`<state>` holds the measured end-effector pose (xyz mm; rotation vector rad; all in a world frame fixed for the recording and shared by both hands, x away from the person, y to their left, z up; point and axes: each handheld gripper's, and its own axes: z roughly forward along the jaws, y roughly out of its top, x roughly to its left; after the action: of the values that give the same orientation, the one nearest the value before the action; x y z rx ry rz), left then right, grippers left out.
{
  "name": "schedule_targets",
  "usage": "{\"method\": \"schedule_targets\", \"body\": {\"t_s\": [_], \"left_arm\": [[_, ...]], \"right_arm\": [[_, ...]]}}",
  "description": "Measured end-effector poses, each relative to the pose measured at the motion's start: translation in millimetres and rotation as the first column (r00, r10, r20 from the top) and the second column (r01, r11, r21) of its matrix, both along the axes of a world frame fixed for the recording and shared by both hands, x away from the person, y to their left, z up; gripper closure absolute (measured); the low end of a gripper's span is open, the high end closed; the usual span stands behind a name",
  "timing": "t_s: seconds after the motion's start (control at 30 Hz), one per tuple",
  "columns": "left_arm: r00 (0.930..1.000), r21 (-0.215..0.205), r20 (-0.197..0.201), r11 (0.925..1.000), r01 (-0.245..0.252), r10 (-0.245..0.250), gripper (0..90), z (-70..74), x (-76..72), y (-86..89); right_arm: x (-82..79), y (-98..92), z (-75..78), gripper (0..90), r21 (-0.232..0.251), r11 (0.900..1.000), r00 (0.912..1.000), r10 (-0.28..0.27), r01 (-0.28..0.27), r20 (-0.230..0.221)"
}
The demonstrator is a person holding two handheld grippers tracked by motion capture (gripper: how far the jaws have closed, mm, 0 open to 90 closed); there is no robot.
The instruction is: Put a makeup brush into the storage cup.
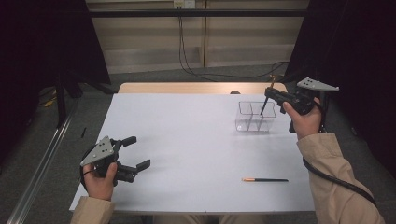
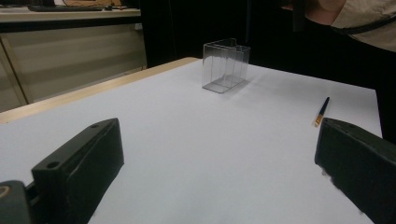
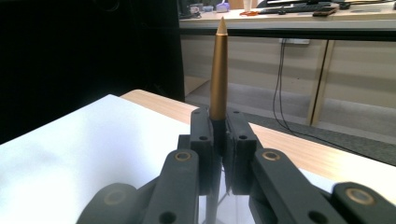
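My right gripper (image 1: pixel 269 92) is shut on a black pen with a gold tip (image 3: pixel 218 65), held upright above a clear divided box (image 1: pixel 255 116). In the high view the pen's black shaft (image 1: pixel 264 107) reaches down into the box. A second black pen with an orange end (image 1: pixel 265 179) lies flat on the white table near the front right, also the pen (image 2: pixel 321 112) in the left gripper view. My left gripper (image 1: pixel 135 152) is open at the table's front left, low over the surface, with nothing between its fingers. The clear box (image 2: pixel 225 65) stands far ahead of it.
The white sheet (image 1: pixel 187 140) covers the table, with a wooden strip (image 1: pixel 187 87) along the far edge. Cables (image 1: pixel 201 70) run on the floor behind. Dark curtains stand at both sides. The person's beige sleeve (image 1: pixel 336 186) crosses the front right.
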<state>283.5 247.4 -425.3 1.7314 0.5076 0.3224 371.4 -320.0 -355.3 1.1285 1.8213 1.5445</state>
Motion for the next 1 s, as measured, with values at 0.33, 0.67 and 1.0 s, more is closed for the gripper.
{"method": "schedule_targets", "body": {"t_s": [0.33, 0.67, 1.0], "left_arm": [[1.0000, -0.001, 0.002, 1.0000, 0.003, -0.003, 0.9, -0.5, 0.2, 0.1], [1.0000, 0.000, 0.006, 1.0000, 0.005, -0.005, 0.9, -0.7, 0.5, 0.5], [1.0000, 0.005, 0.006, 1.0000, 0.007, -0.007, 0.9, -0.6, 0.2, 0.2]], "right_arm": [[4.9, -5.4, -1.0, 83.7, -0.022, 0.999, 0.9996, -0.028, 0.028, 0.001], [8.5, -9.1, -0.7, 83.7, -0.051, 0.997, 0.9986, -0.052, 0.053, 0.008], [10.7, -13.1, -4.8, 83.7, -0.065, 0.995, 0.9972, -0.075, 0.075, 0.005]]}}
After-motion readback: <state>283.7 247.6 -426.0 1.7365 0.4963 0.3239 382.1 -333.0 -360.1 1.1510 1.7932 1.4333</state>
